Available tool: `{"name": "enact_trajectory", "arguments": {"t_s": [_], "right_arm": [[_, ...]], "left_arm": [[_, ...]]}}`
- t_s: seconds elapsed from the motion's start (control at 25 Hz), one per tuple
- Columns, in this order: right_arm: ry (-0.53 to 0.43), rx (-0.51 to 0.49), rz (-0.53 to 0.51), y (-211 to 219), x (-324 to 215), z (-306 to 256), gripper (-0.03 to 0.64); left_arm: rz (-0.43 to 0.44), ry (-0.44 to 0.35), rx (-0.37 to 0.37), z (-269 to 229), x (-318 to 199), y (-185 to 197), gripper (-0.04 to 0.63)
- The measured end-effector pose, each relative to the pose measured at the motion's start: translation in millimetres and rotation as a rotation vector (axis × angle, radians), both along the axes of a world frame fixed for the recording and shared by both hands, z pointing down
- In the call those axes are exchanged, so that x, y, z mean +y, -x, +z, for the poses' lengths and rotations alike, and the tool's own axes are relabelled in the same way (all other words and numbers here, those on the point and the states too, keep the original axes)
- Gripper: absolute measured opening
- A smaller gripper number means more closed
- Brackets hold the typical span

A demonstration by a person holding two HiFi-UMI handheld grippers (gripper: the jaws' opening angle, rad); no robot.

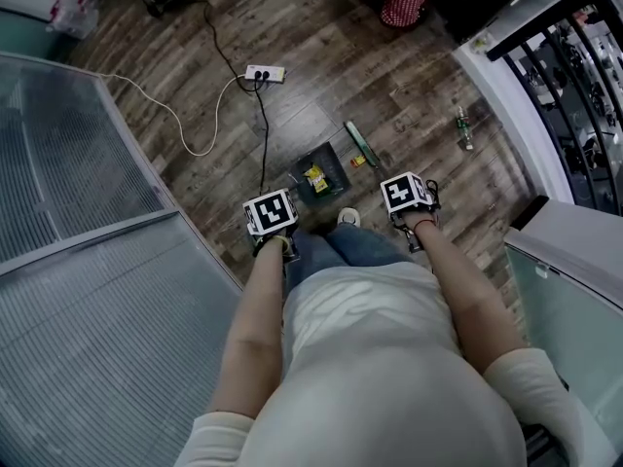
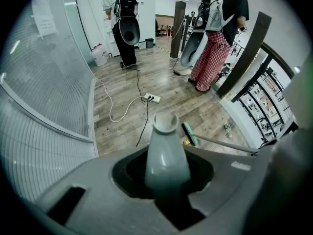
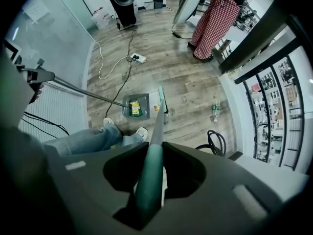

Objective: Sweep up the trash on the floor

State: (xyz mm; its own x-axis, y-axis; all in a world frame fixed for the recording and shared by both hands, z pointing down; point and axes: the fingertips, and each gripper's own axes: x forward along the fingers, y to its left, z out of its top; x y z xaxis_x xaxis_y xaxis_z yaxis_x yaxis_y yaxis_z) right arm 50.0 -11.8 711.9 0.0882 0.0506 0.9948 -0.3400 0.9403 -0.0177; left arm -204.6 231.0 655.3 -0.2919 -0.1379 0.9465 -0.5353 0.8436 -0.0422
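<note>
My left gripper (image 1: 270, 214) is shut on the grey handle (image 2: 164, 151) of a long-handled dustpan (image 1: 323, 173). The dark pan rests on the wood floor ahead of my shoes, with yellow trash (image 3: 134, 106) lying inside it. In my right gripper (image 1: 407, 195), also shut, is the green broom handle (image 3: 151, 165). The green broom head (image 1: 360, 142) touches the floor just right of the pan. A small red and yellow scrap (image 1: 357, 161) lies between broom head and pan. A plastic bottle (image 1: 463, 127) lies farther right.
A white power strip (image 1: 265, 72) with black and white cables lies beyond the pan. A curved glass wall (image 1: 88, 212) runs along my left, black railings (image 1: 574, 56) along the right. Two people with backpacks (image 2: 220, 18) stand farther off. A black hose coil (image 3: 215, 141) lies nearby.
</note>
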Motion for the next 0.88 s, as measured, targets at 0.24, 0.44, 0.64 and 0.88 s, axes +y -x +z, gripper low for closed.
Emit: {"name": "enact_trajectory", "arguments": {"t_s": [0.24, 0.44, 0.64, 0.88], "right_arm": [[0.051, -0.005, 0.053, 1.2, 15.1, -1.6, 0.098], [0.104, -0.016, 0.131, 4.9, 27.4, -4.8, 0.098], [0.151, -0.019, 0.123, 4.7, 45.8, -5.3, 0.098], [0.186, -0.028, 0.163, 10.3, 60.8, -7.8, 0.098]], "left_arm": [[-0.009, -0.039, 0.05, 8.0, -5.4, -9.8, 0.094], [-0.009, -0.066, 0.069, 9.9, -10.2, -13.3, 0.094], [-0.008, -0.069, 0.07, 10.0, -8.3, -15.3, 0.094], [-0.007, -0.072, 0.07, 10.1, -7.6, -14.5, 0.094]]}}
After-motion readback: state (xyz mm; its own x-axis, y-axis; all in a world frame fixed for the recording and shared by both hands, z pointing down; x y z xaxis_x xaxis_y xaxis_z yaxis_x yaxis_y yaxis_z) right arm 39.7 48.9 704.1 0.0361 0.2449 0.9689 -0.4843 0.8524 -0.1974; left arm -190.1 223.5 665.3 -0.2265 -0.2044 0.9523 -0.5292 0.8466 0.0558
